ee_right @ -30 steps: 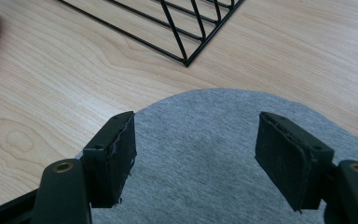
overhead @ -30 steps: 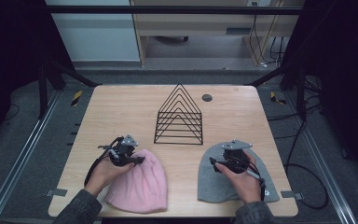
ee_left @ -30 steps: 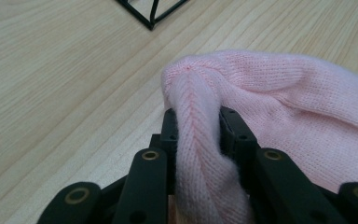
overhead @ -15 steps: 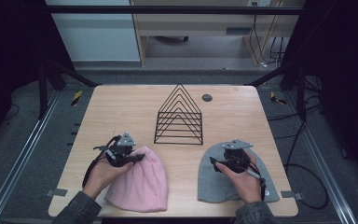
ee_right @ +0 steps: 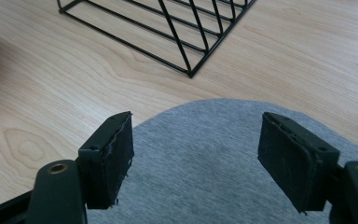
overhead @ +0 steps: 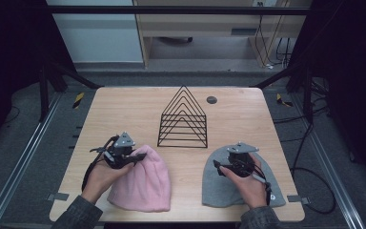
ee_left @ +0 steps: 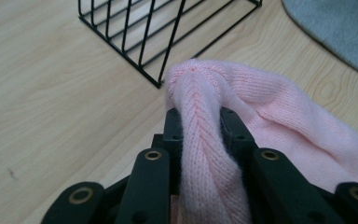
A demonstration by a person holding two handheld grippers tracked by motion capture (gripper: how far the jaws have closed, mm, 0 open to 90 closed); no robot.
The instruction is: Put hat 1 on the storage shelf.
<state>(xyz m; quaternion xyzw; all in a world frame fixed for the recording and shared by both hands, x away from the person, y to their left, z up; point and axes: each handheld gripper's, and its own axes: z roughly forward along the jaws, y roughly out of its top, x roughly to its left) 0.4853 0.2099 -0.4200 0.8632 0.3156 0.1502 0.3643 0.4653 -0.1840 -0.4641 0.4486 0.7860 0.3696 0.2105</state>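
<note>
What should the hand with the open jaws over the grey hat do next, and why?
Probably lower the right gripper and close it on the grey hat. Its jaws stand open just above the hat's rounded top, with nothing pinched, while the left gripper already clamps a fold of the pink hat. The wire rack stands ahead.

1. Hat point(overhead: 140, 183) pinched in the left tongs point(ee_left: 200, 123): pale pink ribbed knit.
2. Hat point(ee_right: 205, 163) under the right tongs point(ee_right: 196, 151): plain grey.
3. Rack point(overhead: 183, 119) beyond both: black wire.
4. Table point(overhead: 124, 109): light wood grain.
</note>
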